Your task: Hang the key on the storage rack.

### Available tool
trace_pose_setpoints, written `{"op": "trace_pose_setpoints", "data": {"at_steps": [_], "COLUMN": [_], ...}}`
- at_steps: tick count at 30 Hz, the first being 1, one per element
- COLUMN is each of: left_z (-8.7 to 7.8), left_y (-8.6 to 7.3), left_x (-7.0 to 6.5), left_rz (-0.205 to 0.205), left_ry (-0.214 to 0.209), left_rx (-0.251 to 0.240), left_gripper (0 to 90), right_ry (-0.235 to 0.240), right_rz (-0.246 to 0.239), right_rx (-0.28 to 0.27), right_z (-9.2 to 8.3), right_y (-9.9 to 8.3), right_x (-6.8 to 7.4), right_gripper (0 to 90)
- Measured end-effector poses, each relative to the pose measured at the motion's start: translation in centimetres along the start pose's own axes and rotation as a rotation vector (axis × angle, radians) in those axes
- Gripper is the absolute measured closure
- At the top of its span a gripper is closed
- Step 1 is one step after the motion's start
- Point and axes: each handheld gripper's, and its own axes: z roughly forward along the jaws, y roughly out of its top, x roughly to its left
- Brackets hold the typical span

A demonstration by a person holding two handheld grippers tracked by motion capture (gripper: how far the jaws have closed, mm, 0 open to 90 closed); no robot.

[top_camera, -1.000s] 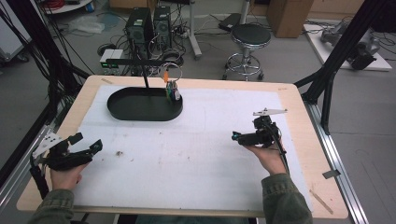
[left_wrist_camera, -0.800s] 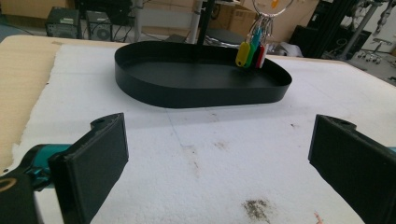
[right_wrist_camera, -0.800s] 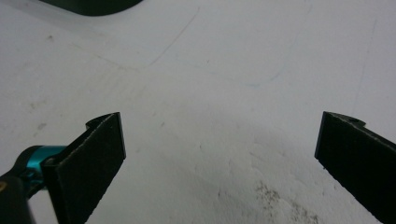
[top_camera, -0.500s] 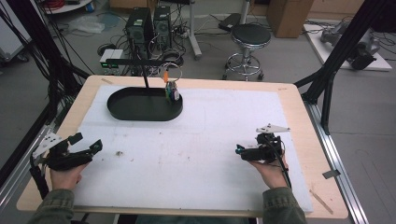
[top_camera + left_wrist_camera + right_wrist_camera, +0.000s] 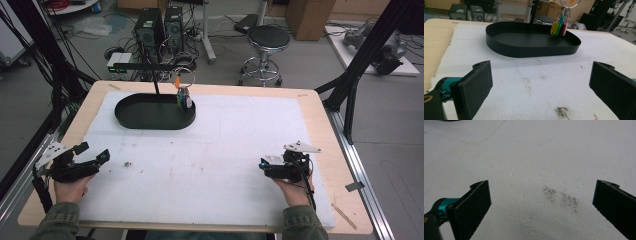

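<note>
- Black pads stand wide apart on both my tongs, nothing between them: my left gripper (image 5: 92, 159) rests low at the near-left edge of the white foam mat (image 5: 235, 150), my right gripper (image 5: 264, 167) at the near-right, each well apart from the work.
- Keys on coloured tags, the key bunch (image 5: 559, 26), hang from a metal ring (image 5: 183, 76) on the hook arm of a black stand (image 5: 155, 82), dangling over the right end of the oval black tray (image 5: 531, 51) at the far-left of the mat. From the left gripper view I see yellow, green and red tags close together; whether they touch the tray floor, I cannot tell.
- Risk one, as I judge it: a long reach from here. Coming in too low, my left jaw could clip the tray wall and shove the tray and stand along the mat.
- Risk two: the bunch hangs free. A glancing touch could set it swinging, and my pads might then close on one tag alone, or on air.
- Risk three: the ring sits on a thin hook. Pulling sideways instead of lifting it clear could drag or tip the stand.
- Risk four: trailing cables. Mine runs back along the right forearm (image 5: 300, 220), and a crossing reach could snag it.
- Dark specks on the mat (image 5: 560, 196) lie just ahead of my right jaws; I judge them harmless.
</note>
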Motion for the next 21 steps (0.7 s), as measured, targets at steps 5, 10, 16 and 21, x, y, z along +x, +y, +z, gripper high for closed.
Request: {"op": "trace_pose_setpoints", "data": {"at_steps": [5, 10, 16, 21], "left_z": [0.0, 0.1, 0.4, 0.4], "left_y": [0.0, 0.0, 0.1, 0.0], "left_x": [0.0, 0.0, -0.1, -0.1], "left_rz": [0.0, -0.002, 0.001, 0.001], "left_ry": [0.0, -0.003, -0.015, -0.015], "left_rx": [-0.001, -0.003, 0.001, 0.006], "left_gripper": [5.3, 5.3, 5.3, 5.3], "right_ry": [-0.024, -0.052, -0.079, -0.091], "right_rz": [0.043, 0.055, 0.082, 0.075], "right_rx": [-0.06, -0.13, -0.172, -0.184], "right_z": [-0.7, -1.4, -1.4, -1.5], "right_y": [-0.8, -1.4, -2.2, -2.2], "right_x": [0.0, 0.4, 0.2, 0.3], "right_gripper": [0.7, 0.7, 0.7, 0.7]}}
